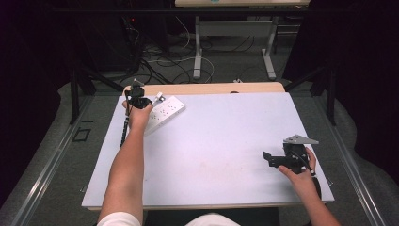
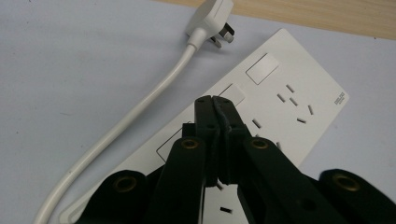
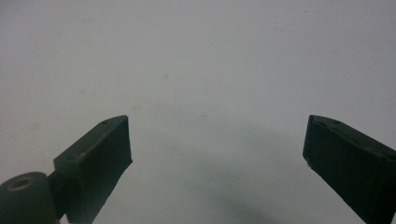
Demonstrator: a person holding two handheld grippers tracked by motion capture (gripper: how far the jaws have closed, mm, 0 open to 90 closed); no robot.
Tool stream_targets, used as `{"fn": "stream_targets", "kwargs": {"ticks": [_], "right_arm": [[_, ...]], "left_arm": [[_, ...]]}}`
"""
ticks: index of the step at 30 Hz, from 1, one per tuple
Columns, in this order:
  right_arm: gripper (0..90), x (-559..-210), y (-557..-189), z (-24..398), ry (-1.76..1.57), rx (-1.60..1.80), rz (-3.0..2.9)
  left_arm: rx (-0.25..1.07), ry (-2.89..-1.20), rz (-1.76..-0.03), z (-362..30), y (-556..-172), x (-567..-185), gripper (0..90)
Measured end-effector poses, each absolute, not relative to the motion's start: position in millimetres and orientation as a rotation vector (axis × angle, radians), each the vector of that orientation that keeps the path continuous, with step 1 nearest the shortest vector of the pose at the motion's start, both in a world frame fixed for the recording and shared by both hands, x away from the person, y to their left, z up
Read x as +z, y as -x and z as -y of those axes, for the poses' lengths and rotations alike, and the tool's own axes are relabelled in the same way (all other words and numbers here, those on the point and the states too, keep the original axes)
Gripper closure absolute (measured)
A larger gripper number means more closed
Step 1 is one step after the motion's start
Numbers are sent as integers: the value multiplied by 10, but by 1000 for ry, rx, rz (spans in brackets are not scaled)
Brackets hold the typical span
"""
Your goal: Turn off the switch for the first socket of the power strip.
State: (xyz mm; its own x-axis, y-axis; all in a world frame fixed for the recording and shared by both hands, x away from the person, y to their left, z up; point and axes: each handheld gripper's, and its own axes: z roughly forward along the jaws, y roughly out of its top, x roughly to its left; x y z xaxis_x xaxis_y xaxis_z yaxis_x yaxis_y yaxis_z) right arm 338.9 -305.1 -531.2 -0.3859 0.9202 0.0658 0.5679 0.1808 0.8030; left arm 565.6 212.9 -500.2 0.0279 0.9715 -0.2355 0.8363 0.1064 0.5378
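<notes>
A white power strip [image 1: 165,111] lies flat at the mat's far left corner, sockets and rocker switches facing up [image 2: 292,109]. Its white cable [image 2: 140,109] curves off to a plug [image 2: 212,21] resting on the mat beside the strip's far end [image 1: 159,97]. My left gripper [image 1: 137,98] points down over the strip. Its jaws are pressed together with nothing between them, and the tips [image 2: 215,100] hover by a switch. My right gripper [image 1: 269,159] stays low at the near right of the mat, open, with bare mat between its jaws [image 3: 217,140].
The pale mat [image 1: 226,136] covers the table, with a strip of wooden tabletop [image 1: 211,88] along its far edge. Beyond the table are loose floor cables [image 1: 164,61] and the white legs of another desk [image 1: 197,52]. Dark curtains stand on both sides.
</notes>
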Motion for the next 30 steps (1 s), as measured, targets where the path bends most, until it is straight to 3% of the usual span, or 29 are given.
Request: {"fn": "stream_targets", "kwargs": {"ticks": [30], "right_arm": [[71, -5311, -3388, 3043, -1389, 1080, -2029]], "left_arm": [[334, -1796, -1877, -2085, -5716, -5156, 900]]}}
